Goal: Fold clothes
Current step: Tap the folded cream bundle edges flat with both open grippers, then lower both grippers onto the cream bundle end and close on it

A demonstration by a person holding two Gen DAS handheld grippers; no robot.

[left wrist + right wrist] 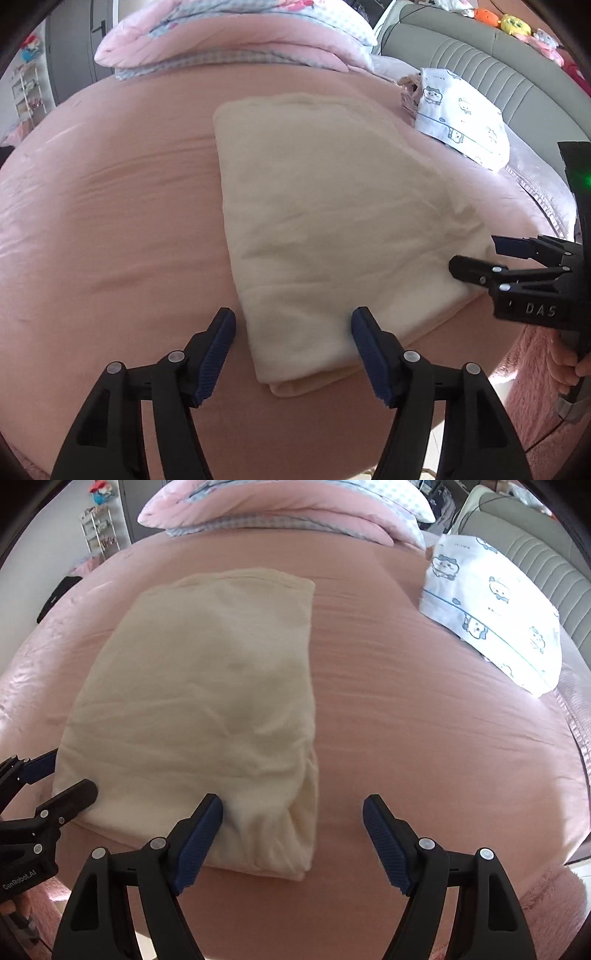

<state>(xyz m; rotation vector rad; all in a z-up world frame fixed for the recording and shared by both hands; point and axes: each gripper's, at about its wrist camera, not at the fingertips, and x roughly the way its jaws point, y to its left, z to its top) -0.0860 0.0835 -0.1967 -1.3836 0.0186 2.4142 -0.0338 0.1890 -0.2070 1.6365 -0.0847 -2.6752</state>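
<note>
A folded cream garment (332,229) lies flat on a pink bed (110,221), its near end between 2 grippers. The left gripper (293,354) hovers over the near left corner, fingers wide, nothing gripped. The right gripper (293,843) straddles the near right corner, fingers wide too, pressing on nothing. A folded white printed cloth (491,616) sits well apart by the grey headboard (480,70)
</note>
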